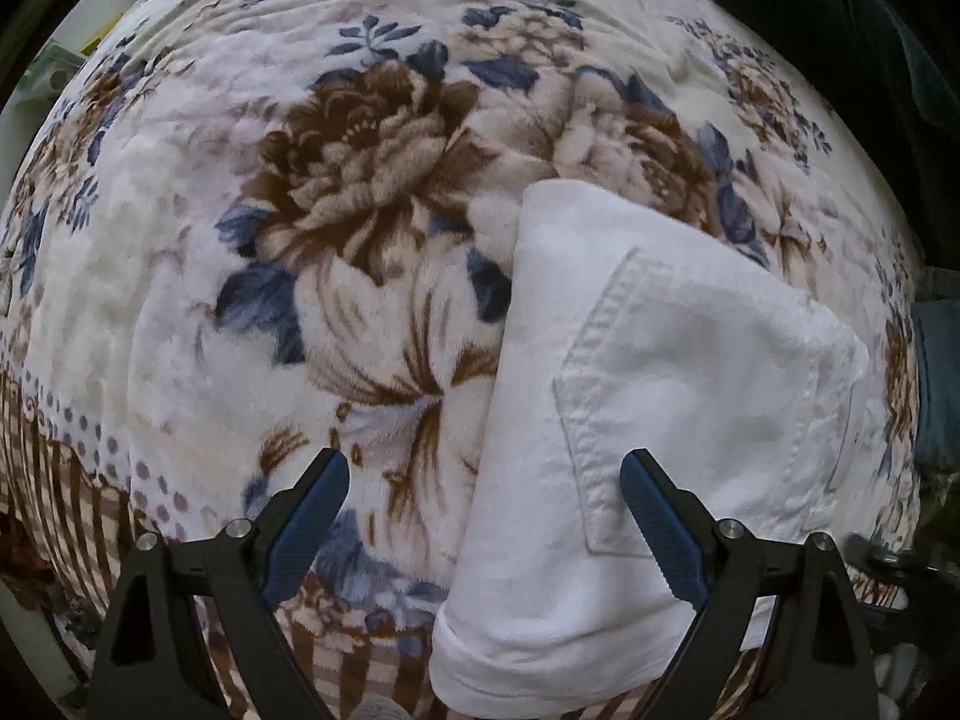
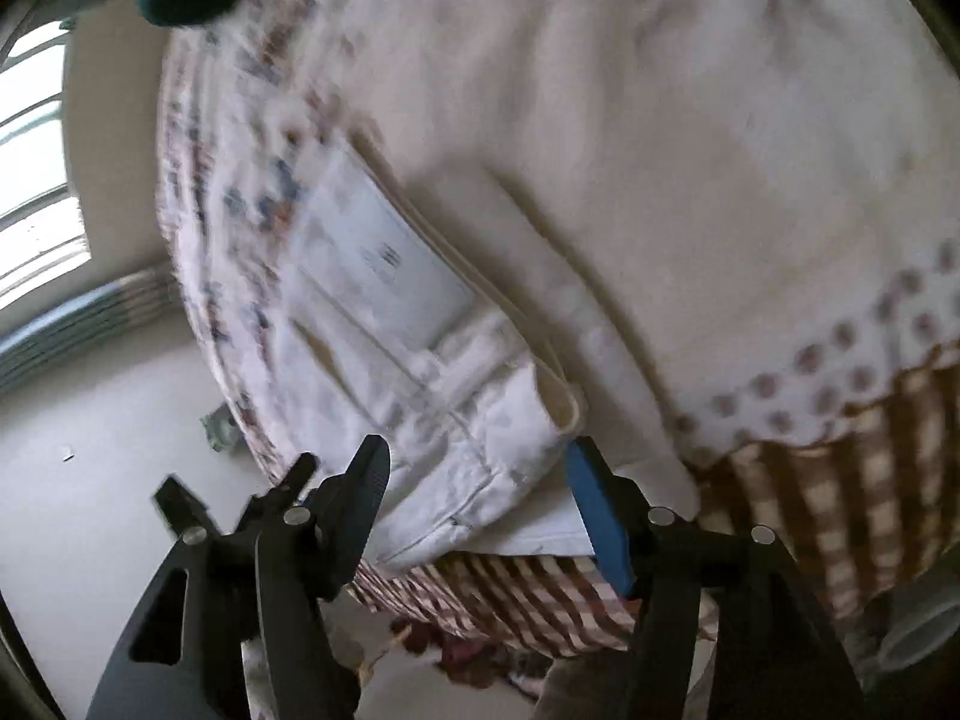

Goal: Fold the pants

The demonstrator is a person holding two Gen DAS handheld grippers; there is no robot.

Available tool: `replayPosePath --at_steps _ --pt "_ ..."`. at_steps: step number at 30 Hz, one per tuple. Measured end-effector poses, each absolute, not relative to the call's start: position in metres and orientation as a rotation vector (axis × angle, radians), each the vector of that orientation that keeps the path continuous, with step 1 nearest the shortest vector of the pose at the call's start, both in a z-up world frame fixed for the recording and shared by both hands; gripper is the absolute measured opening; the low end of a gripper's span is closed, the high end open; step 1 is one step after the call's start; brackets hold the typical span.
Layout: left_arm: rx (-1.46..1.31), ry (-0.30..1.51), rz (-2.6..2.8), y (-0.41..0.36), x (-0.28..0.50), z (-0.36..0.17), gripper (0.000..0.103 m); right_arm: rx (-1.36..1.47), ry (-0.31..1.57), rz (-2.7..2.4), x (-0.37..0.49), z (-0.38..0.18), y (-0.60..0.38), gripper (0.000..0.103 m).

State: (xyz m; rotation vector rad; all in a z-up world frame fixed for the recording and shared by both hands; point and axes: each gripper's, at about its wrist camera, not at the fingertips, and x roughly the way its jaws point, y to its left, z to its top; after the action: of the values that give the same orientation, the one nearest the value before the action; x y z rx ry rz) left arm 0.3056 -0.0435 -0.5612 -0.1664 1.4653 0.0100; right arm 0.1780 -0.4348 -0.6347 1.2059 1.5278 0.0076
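Note:
White pants (image 1: 630, 396) lie folded into a compact bundle on the flowered blanket (image 1: 300, 210), back pocket facing up. My left gripper (image 1: 485, 480) is open above the bundle's near left edge, its right finger over the pocket, and holds nothing. In the blurred right wrist view the pants (image 2: 420, 360) lie near the bed's edge with the waistband towards me. My right gripper (image 2: 477, 471) is open just in front of the waistband end and holds nothing.
The blanket (image 2: 690, 150) covers the whole bed and its checked border (image 2: 870, 468) hangs over the edge. A dark green cloth (image 1: 840, 30) lies at the far right corner. Pale floor (image 2: 90, 420) and a window (image 2: 36, 180) lie beyond the bed.

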Motion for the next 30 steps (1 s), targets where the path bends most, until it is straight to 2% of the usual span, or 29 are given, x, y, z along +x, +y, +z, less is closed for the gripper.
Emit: replayPosePath --at_steps 3,4,5,6,7,9,12,15,18,23,26,27,30 --pt "-0.159 1.468 0.011 -0.043 0.303 -0.562 0.092 1.248 1.549 -0.004 0.182 -0.662 -0.417 0.066" --pt "-0.158 1.469 0.011 -0.043 0.302 -0.562 0.092 1.249 1.543 -0.036 0.183 -0.667 -0.414 0.063" --pt "-0.160 1.471 0.011 -0.043 0.302 -0.562 0.092 1.257 1.516 -0.070 0.182 -0.670 -0.413 0.057" --pt "-0.163 1.472 0.010 -0.042 0.303 -0.561 0.092 1.242 1.496 -0.100 0.181 -0.669 -0.411 0.035" --pt "-0.165 1.465 0.009 -0.042 0.303 -0.558 0.092 1.198 1.493 -0.137 0.180 -0.663 -0.410 0.023" --pt "-0.167 1.449 0.006 -0.040 0.304 -0.551 0.092 1.127 1.457 -0.164 0.173 -0.641 -0.406 0.018" --pt "-0.183 1.427 0.000 -0.037 0.307 -0.540 0.093 0.996 1.386 -0.167 0.160 -0.587 -0.402 0.016" --pt "-0.233 1.424 -0.012 -0.035 0.311 -0.535 0.092 0.897 1.335 -0.234 0.143 -0.539 -0.409 0.015" --pt "-0.255 1.428 -0.028 -0.042 0.317 -0.539 0.093 0.865 1.322 -0.321 0.134 -0.527 -0.429 0.015" --pt "-0.266 1.458 -0.064 -0.062 0.332 -0.560 0.093 0.891 1.466 -0.338 0.123 -0.584 -0.463 0.016" --pt "-0.284 1.472 -0.088 -0.067 0.349 -0.571 0.092 0.970 1.516 -0.339 0.124 -0.615 -0.470 0.031" --pt "-0.308 1.470 -0.098 -0.066 0.357 -0.574 0.092 1.008 1.534 -0.345 0.124 -0.620 -0.474 0.041" --pt "-0.350 1.482 -0.104 -0.066 0.378 -0.584 0.092 1.076 1.485 -0.359 0.118 -0.617 -0.485 0.048"
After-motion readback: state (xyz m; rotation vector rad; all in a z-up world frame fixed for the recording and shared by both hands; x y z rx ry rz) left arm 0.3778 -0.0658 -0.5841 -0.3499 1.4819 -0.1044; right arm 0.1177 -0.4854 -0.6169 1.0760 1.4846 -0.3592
